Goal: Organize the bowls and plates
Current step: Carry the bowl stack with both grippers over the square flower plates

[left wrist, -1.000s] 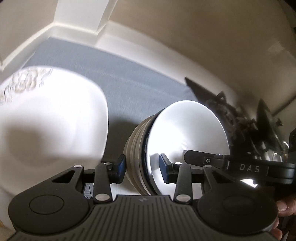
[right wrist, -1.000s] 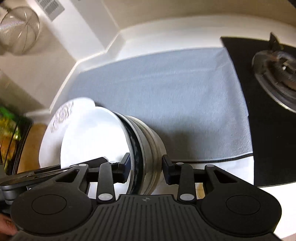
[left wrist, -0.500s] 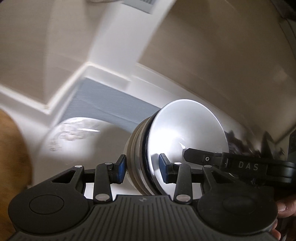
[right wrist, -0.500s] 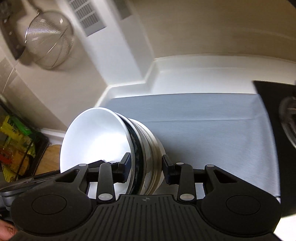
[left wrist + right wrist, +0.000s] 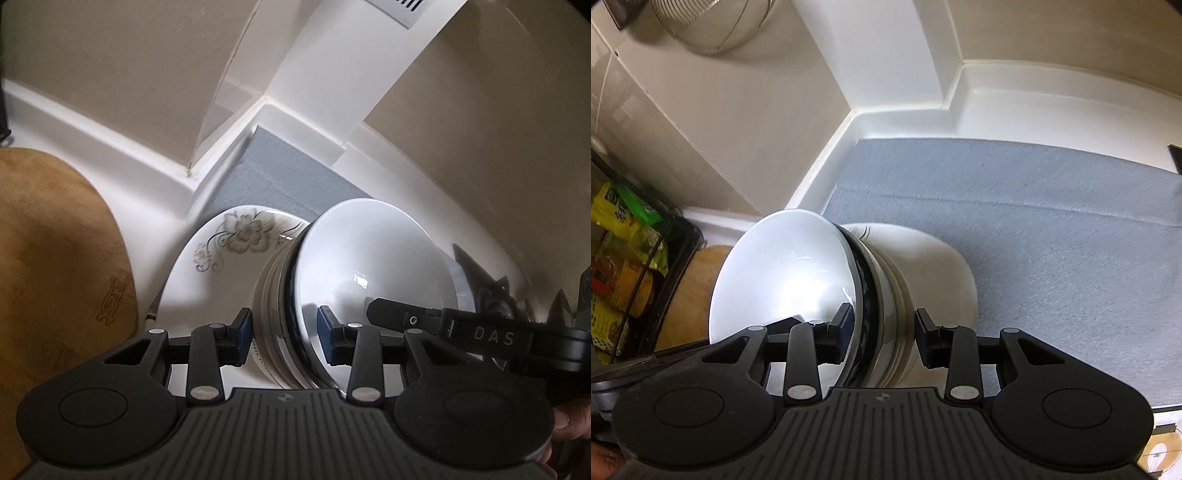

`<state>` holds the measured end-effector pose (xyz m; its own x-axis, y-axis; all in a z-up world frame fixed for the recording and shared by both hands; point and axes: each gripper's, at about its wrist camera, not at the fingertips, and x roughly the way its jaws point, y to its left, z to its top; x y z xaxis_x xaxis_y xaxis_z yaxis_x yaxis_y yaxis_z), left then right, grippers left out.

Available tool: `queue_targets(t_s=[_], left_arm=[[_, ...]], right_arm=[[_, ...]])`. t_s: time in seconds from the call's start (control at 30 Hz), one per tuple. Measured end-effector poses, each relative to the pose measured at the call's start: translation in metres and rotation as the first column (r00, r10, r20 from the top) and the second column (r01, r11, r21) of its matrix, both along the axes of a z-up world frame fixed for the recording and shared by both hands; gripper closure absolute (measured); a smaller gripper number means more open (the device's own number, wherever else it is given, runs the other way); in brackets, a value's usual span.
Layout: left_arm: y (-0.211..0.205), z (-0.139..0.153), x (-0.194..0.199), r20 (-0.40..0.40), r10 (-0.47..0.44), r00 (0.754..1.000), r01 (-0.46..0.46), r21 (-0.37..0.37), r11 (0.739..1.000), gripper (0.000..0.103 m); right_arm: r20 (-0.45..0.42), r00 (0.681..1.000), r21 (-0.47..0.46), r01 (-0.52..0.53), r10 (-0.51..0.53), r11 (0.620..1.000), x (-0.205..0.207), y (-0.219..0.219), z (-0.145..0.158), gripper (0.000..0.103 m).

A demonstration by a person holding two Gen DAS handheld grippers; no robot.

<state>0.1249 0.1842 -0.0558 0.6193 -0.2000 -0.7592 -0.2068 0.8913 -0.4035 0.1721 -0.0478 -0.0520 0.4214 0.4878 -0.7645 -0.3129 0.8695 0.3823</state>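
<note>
A stack of nested bowls, white inside with cream and dark rims, is held between both grippers. In the left wrist view the stack [image 5: 354, 280] sits in my left gripper [image 5: 286, 334], whose jaws clamp its rims. In the right wrist view the same stack [image 5: 798, 280] is clamped by my right gripper [image 5: 882, 332] from the opposite side. A white plate with a grey flower print [image 5: 221, 258] lies below and behind the stack on the counter; it also shows in the right wrist view [image 5: 934, 266].
A grey mat [image 5: 1034, 221] covers the counter. A wooden cutting board [image 5: 55, 258] lies at the left. White wall corner and ledge [image 5: 258, 110] stand behind. A wire rack with packets [image 5: 624, 258] is at the far left, a strainer [image 5: 709, 22] hangs above.
Both grippers have carried the bowl stack left toward the wall corner and over the flowered plate. The stove has left the right wrist view. The grip is unchanged.
</note>
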Motion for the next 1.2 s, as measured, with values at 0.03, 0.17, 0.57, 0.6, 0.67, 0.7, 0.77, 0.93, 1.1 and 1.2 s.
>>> queue_targets(t_s=[0.03, 0.17, 0.57, 0.6, 0.67, 0.7, 0.77, 0.93, 1.1, 1.2], left_arm=[[0.001, -0.001, 0.000, -0.006, -0.001, 1.000, 0.001, -0.001, 1.000, 0.061], [0.004, -0.006, 0.001, -0.031, -0.005, 1.000, 0.004, -0.007, 1.000, 0.061], [0.008, -0.012, 0.010, -0.054, -0.024, 0.998, 0.024, -0.013, 1.000, 0.062], [0.008, -0.012, 0.011, -0.052, -0.027, 0.998, 0.027, -0.012, 1.000, 0.062], [0.008, -0.012, 0.013, -0.050, -0.030, 0.998, 0.029, -0.006, 1.000, 0.062], [0.008, -0.012, 0.013, -0.049, -0.029, 0.998, 0.029, -0.005, 1.000, 0.062], [0.009, -0.012, 0.014, -0.048, -0.028, 0.998, 0.028, -0.004, 1.000, 0.062], [0.010, -0.011, 0.015, -0.039, -0.036, 0.999, 0.036, 0.001, 0.999, 0.061], [0.008, -0.010, 0.016, -0.032, -0.039, 0.999, 0.039, 0.012, 0.999, 0.061], [0.008, -0.010, 0.015, -0.030, -0.038, 0.999, 0.038, 0.012, 0.999, 0.061]], right_arm=[[-0.006, 1.000, -0.001, -0.002, 0.002, 1.000, 0.000, 0.001, -0.001, 0.066], [-0.027, 1.000, -0.006, 0.002, -0.002, 1.000, 0.000, 0.005, -0.006, 0.066], [-0.071, 0.997, -0.020, 0.027, -0.029, 0.999, 0.001, 0.014, -0.015, 0.066], [-0.071, 0.997, -0.020, 0.030, -0.031, 0.999, 0.002, 0.014, -0.016, 0.066], [-0.075, 0.996, -0.017, 0.036, -0.037, 0.999, 0.003, 0.013, -0.017, 0.066], [-0.078, 0.996, -0.015, 0.039, -0.040, 0.999, 0.004, 0.012, -0.017, 0.066], [-0.077, 0.996, -0.018, 0.042, -0.043, 0.999, 0.004, 0.013, -0.018, 0.066], [-0.091, 0.995, -0.012, 0.049, -0.050, 0.999, 0.004, 0.012, -0.019, 0.065], [-0.102, 0.993, -0.009, 0.055, -0.056, 0.998, 0.004, 0.010, -0.021, 0.065], [-0.099, 0.994, -0.012, 0.052, -0.053, 0.999, 0.005, 0.011, -0.021, 0.065]])
